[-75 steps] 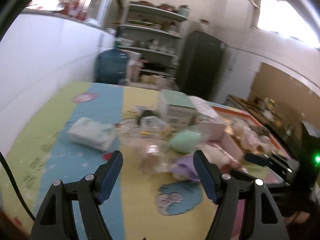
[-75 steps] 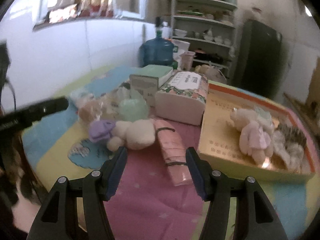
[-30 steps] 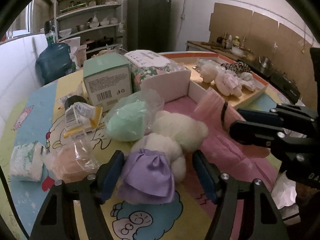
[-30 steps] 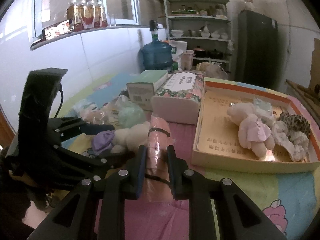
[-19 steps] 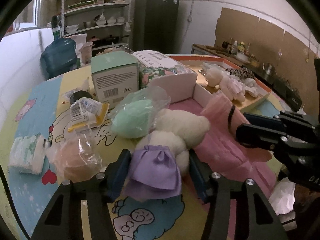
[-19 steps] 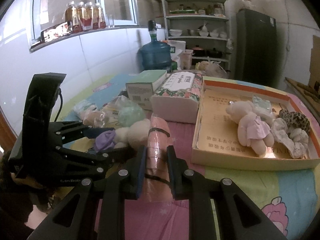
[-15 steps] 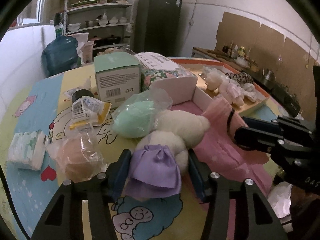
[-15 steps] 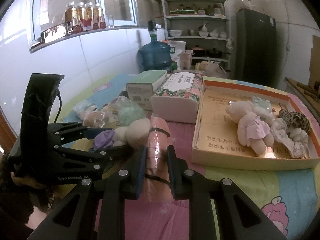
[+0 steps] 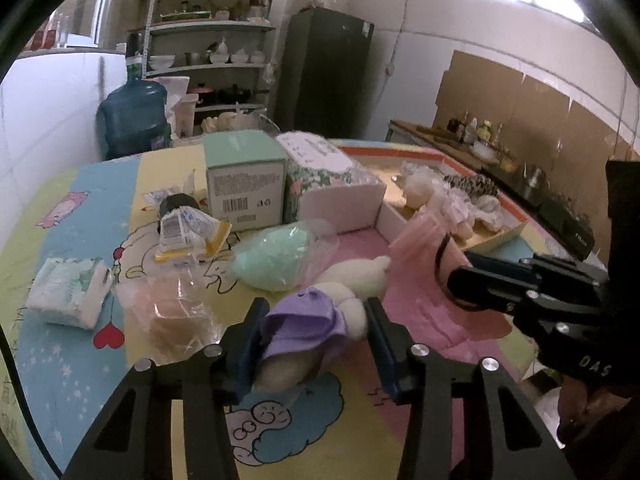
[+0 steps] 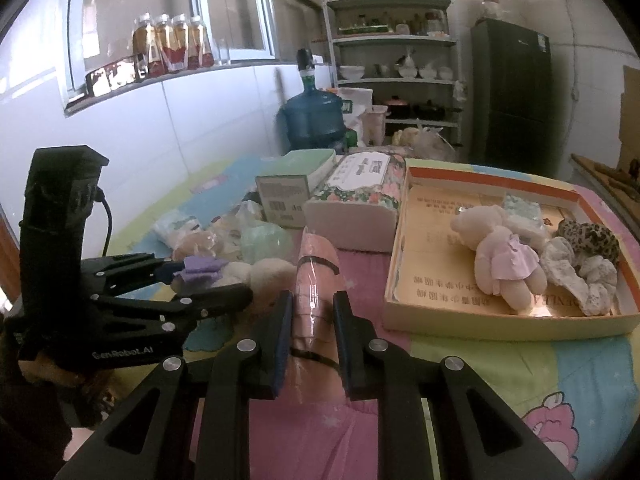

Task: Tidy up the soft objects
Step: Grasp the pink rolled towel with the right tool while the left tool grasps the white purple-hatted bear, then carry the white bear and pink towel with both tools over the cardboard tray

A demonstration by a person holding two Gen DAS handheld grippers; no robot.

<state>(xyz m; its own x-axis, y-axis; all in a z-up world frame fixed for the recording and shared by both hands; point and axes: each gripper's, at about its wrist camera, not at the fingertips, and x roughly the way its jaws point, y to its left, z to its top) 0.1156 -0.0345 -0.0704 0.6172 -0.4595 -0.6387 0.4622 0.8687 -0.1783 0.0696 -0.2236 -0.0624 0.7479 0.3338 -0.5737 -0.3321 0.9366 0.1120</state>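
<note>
Since a second earlier, the left gripper (image 9: 314,338) had narrowed around the cream plush bear in the purple dress (image 9: 308,322); its jaws were closing with the bear between them, both blue pads pressed into the dress and body, and the bear's rear end now sat raised off the mat. The right gripper (image 10: 310,328) had not shifted and was clamped tight on the one pink cloth roll (image 10: 314,284), which was bound by two dark bands. That roll's long axis ran straight away from the right wrist camera, its far end pointing toward the floral tissue box (image 10: 356,196). The held bear lay lengthwise too, head (image 9: 356,274) pointing away from the left gripper toward the pink part of the table mat (image 9: 404,292). Two plush bears were visible in all: this one, and a pink-dressed bear (image 10: 500,256) lying in the shallow cardboard tray (image 10: 480,326) at right. Beside that bear in the tray sat one leopard-print scrunchie (image 10: 592,236) and two pale ones, which I counted only roughly. On the mat at left lay one bagged green sponge (image 9: 272,260), one bagged peach sponge (image 9: 174,316), one tissue pack (image 9: 68,294) and one green carton (image 9: 244,178).
</note>
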